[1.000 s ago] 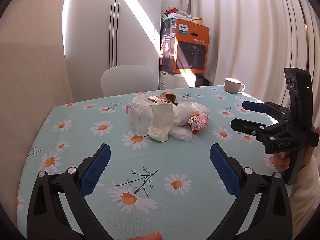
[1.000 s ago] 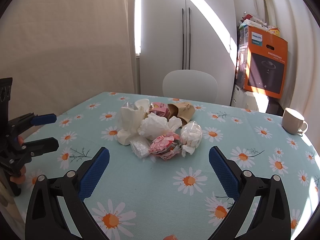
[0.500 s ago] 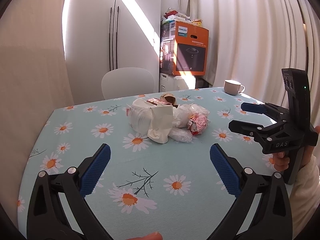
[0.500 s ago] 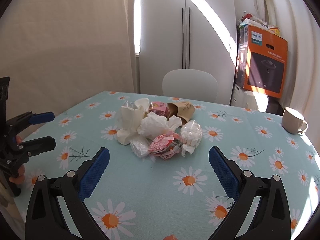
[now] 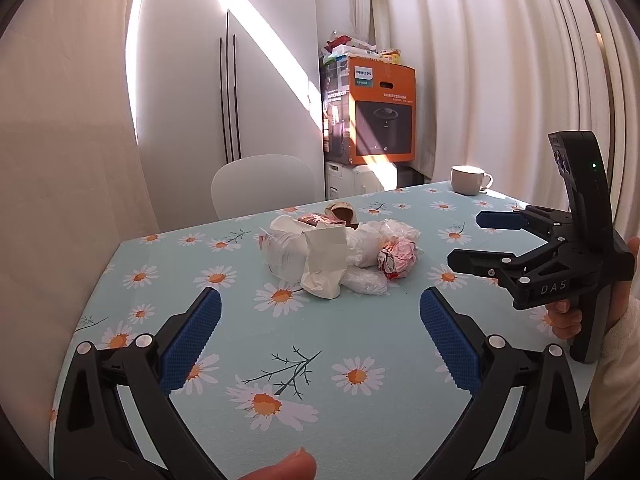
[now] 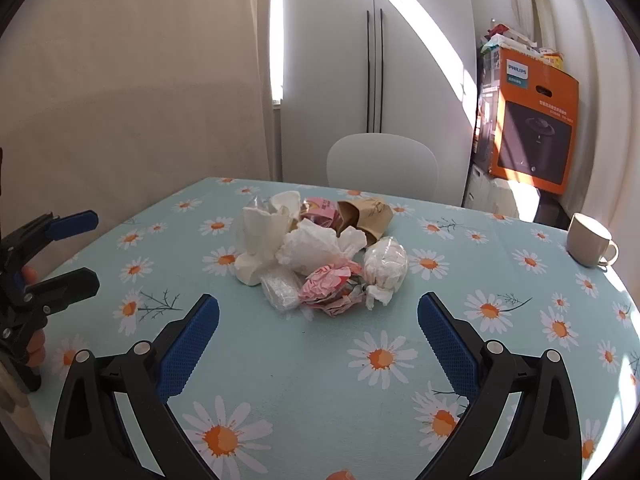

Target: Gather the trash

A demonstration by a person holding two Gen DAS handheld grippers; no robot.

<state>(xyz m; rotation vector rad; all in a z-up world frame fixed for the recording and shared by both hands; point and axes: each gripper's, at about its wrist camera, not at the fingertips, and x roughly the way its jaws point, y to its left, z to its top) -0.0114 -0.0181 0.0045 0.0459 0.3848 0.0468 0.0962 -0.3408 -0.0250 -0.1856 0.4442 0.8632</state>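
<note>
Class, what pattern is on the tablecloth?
White daisies with orange centres on the pale blue tablecloth, clearest in the right wrist view.

Chair [image 6: 380, 168] seat hidden behind desk [image 6: 304, 360]. Left gripper [image 6: 74, 248] cut off at left frame edge. Box [image 6: 532, 120] small print unreadable.

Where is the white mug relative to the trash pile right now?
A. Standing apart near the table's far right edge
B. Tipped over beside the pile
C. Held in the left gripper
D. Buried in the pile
A: the white mug stands upright, well clear of the trash pile, near the table's far right edge.
</note>
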